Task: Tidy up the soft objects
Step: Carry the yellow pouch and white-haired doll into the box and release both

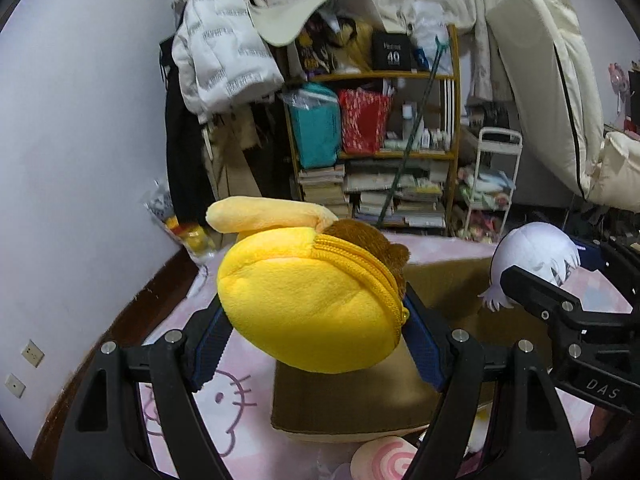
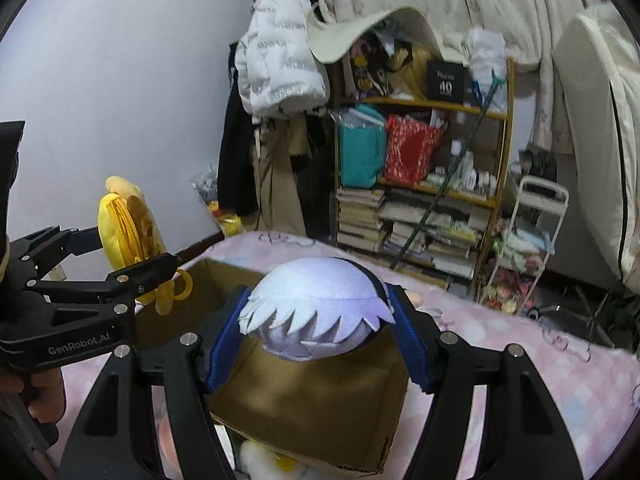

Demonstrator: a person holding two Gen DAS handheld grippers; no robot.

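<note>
My left gripper [image 1: 316, 320] is shut on a yellow plush pouch [image 1: 308, 300] with a zipper and brown top, held above an open cardboard box [image 1: 352, 412]. The pouch also shows in the right wrist view [image 2: 128, 232], in the left gripper [image 2: 132, 256]. My right gripper [image 2: 316, 316] is shut on a white-haired plush doll [image 2: 320, 308], held over the same box [image 2: 320, 408]. The doll [image 1: 532, 256] and the right gripper [image 1: 532, 284] show at the right of the left wrist view.
The box sits on a pink Hello Kitty blanket [image 1: 236, 404]. Other plush toys lie by the box's near side [image 2: 272, 460]. A cluttered shelf [image 1: 380, 144], a coat rack [image 1: 216, 52], a white cart [image 1: 492, 184] and a leaning mattress [image 1: 560, 80] stand behind.
</note>
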